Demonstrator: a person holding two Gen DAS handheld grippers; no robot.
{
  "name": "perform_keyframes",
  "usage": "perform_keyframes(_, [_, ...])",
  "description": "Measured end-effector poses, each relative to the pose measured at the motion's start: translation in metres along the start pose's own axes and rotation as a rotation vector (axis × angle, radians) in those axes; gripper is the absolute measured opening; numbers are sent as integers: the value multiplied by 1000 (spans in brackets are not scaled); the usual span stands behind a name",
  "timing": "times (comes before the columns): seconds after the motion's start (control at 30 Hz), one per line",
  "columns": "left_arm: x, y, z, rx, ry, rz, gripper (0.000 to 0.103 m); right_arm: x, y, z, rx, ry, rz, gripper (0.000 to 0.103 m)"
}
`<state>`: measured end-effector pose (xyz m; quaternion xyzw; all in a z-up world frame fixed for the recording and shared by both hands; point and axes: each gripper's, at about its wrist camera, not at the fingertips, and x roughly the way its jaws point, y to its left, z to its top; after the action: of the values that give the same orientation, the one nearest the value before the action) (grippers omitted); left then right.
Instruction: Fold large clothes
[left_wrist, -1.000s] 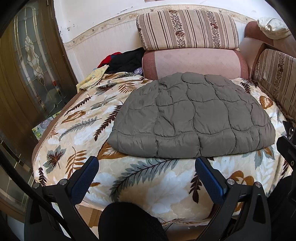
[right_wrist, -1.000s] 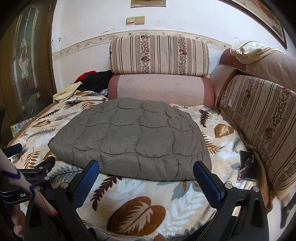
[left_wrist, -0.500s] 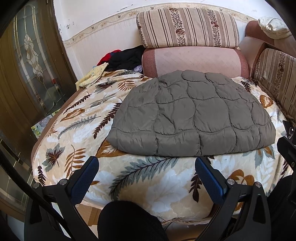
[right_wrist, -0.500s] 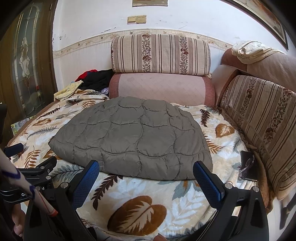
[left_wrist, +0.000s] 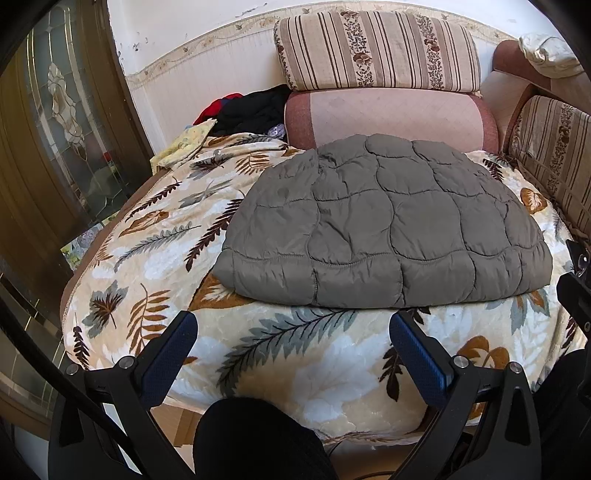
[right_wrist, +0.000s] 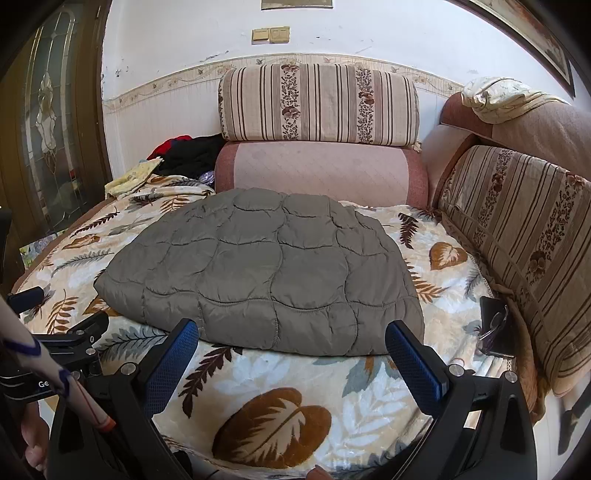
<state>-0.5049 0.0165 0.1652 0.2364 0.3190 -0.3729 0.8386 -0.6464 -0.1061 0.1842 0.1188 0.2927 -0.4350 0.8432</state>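
Grey-green quilted padded jacket (left_wrist: 384, 229), folded into a flat dome-shaped bundle, lies on the leaf-patterned cream blanket (left_wrist: 155, 258) covering the sofa seat, its far edge close to the pink bolster cushion (left_wrist: 388, 114).

Left gripper (left_wrist: 293, 332): blue-padded fingers spread wide, nothing between them, held above the blanket's near edge, short of the jacket. Right gripper (right_wrist: 291, 341): fingers equally wide apart, empty, tips level with the jacket's near hem, not touching it.

Left view only: a dark-clad knee (left_wrist: 255, 439) at the bottom centre, below the blanket edge; part of the right tool at the far right border.

Right view only: the left gripper's black body at the left edge, a bare foot in the lower-left corner, a beige wall switch plate (right_wrist: 270, 35), and a dark phone-like object with glasses (right_wrist: 496, 326) wedged beside the striped side cushion (right_wrist: 517, 236).

Both views: striped floral back cushion (right_wrist: 319, 103) stacked on the bolster; red and black clothes heap (left_wrist: 251, 109) and a yellow cloth (left_wrist: 184, 146) at the far left corner; a leaded-glass wooden door (left_wrist: 55, 122) on the left; crumpled pale cloth (right_wrist: 498, 98) atop the armrest. Nothing lies between grippers and jacket.
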Motion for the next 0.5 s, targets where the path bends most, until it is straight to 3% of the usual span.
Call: perform_keyframes(0.5, [4, 0, -1, -1, 12, -3, 103, 4, -2, -3, 2, 14, -2, 103])
